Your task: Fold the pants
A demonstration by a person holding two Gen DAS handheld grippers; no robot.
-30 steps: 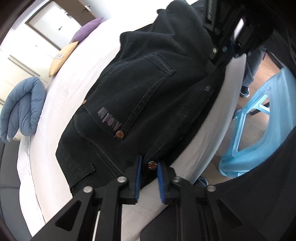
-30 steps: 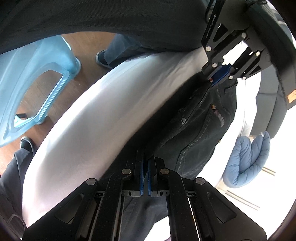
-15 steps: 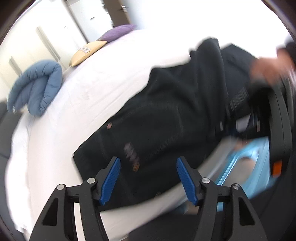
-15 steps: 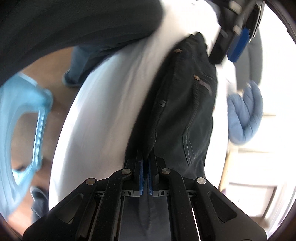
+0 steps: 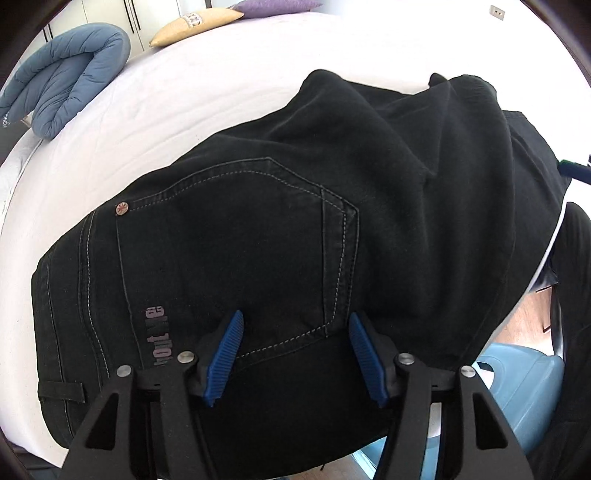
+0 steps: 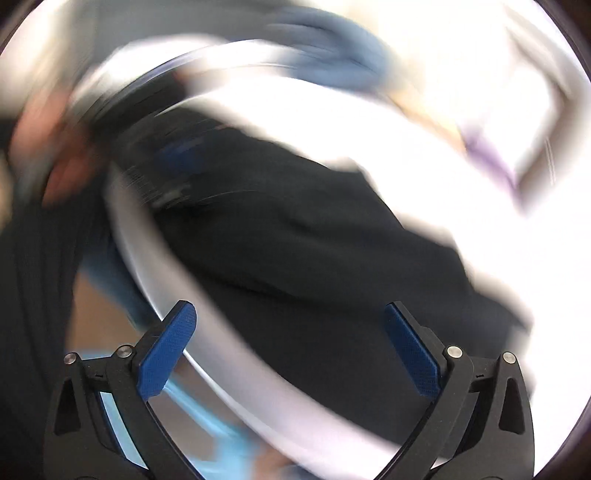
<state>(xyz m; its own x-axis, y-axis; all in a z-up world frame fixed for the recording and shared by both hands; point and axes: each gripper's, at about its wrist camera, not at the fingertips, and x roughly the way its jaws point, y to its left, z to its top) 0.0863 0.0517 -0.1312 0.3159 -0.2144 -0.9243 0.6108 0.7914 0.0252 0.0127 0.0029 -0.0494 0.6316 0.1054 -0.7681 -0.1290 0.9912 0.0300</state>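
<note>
- A pair of black pants [image 5: 258, 229] lies on a white bed [image 5: 229, 74], close to the bed's near edge, with the fabric bunched into soft folds at the far end.
- A back pocket [image 5: 229, 258] with pale stitching faces up; a small metal rivet [image 5: 122, 208] marks its corner and pinkish lettering [image 5: 157, 339] runs along the pocket edge.
- The left gripper [image 5: 295, 354] hangs over the pocket, its blue-padded jaws partly spread and just closing a little; the fabric lies below them, not pinched.
- The right gripper [image 6: 291, 350] has its jaws opening to their widest, with nothing between them; its view is badly blurred, showing only the dark pants [image 6: 314, 266] on the white bed [image 6: 424, 155].
- At the far side of the bed rest a rolled blue quilt [image 5: 70, 74], a tan pillow [image 5: 195, 20] and a purple pillow [image 5: 277, 5].
- A light blue plastic stool [image 5: 517, 398] stands on the wooden floor [image 5: 532, 317] beside the bed.
</note>
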